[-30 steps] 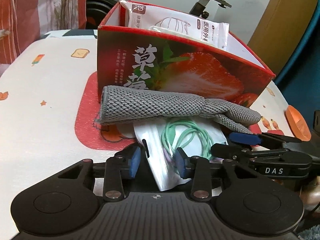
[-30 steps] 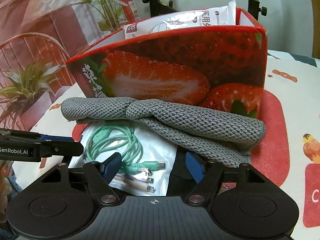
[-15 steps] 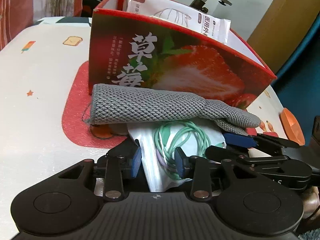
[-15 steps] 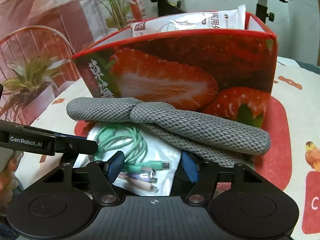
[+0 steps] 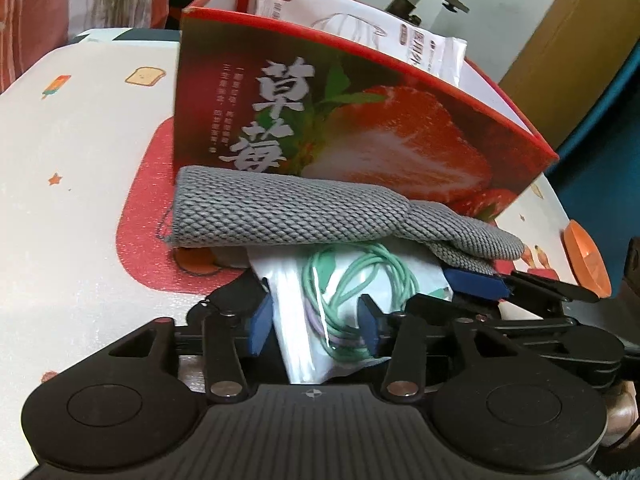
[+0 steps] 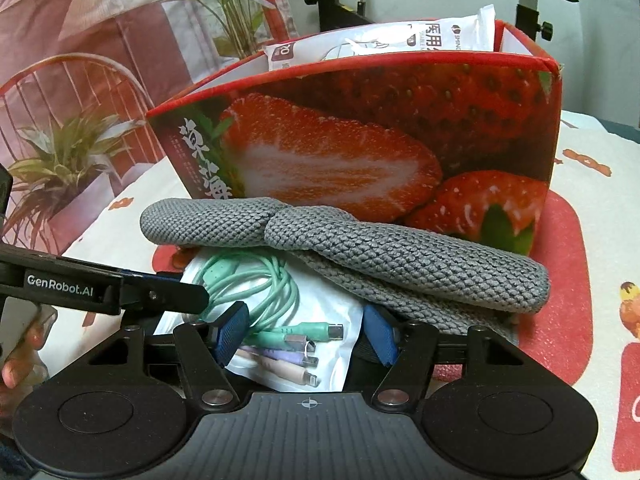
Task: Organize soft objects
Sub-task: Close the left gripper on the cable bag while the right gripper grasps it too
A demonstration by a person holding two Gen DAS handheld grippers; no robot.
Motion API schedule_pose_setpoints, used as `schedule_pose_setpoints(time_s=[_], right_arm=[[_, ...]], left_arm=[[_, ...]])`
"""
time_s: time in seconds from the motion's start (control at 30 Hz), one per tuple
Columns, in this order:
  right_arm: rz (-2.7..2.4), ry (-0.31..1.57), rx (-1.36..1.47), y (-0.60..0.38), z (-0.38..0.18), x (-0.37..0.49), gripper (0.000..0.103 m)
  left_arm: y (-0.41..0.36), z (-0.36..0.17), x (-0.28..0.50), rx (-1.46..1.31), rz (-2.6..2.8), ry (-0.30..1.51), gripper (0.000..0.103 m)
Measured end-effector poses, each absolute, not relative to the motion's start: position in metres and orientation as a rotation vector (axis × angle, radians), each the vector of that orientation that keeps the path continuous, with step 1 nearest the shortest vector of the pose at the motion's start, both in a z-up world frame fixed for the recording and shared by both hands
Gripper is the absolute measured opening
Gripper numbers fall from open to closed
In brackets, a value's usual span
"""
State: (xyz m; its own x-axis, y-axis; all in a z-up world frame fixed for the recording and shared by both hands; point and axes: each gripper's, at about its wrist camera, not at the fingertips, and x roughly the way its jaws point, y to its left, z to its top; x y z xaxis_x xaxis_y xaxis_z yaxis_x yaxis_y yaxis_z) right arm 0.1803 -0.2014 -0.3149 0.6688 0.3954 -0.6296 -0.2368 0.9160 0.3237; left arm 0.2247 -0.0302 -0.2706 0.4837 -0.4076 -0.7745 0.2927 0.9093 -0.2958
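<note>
Left wrist view showed the left gripper (image 5: 314,326) low in the frame, its blue pads (image 5: 259,322) moderately apart on either side of a clear cable packet (image 5: 304,344); whether they pinched it could not be told. A folded grey knit cloth (image 5: 288,216) lay at centre frame over the packet's far end, against the strawberry-printed box (image 5: 360,120). The right gripper (image 6: 306,334), seen in the right wrist view, likewise stood apart astride the packet (image 6: 320,320). Only that view showed the cable plugs (image 6: 316,332) and a bare thumb (image 6: 16,368) at lower left. Both views showed a white mask pack (image 6: 400,40) standing in the box.
</note>
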Motion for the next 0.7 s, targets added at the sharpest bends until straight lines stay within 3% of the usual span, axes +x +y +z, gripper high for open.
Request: schedule_pose_setpoints(time_s=[0.4,0.7], right_arm=[[0.392,0.778,0.244,-0.197,-0.307,0.175,0.048],[0.402,0.786,0.310,-0.205,-0.301,0.173,0.032]], left_arm=[[-0.023,-0.256,0.215,-0.203,-0.483,0.949,0.051],[-0.019,-0.256,0.213,-0.189,-0.444,0.979,0.043]])
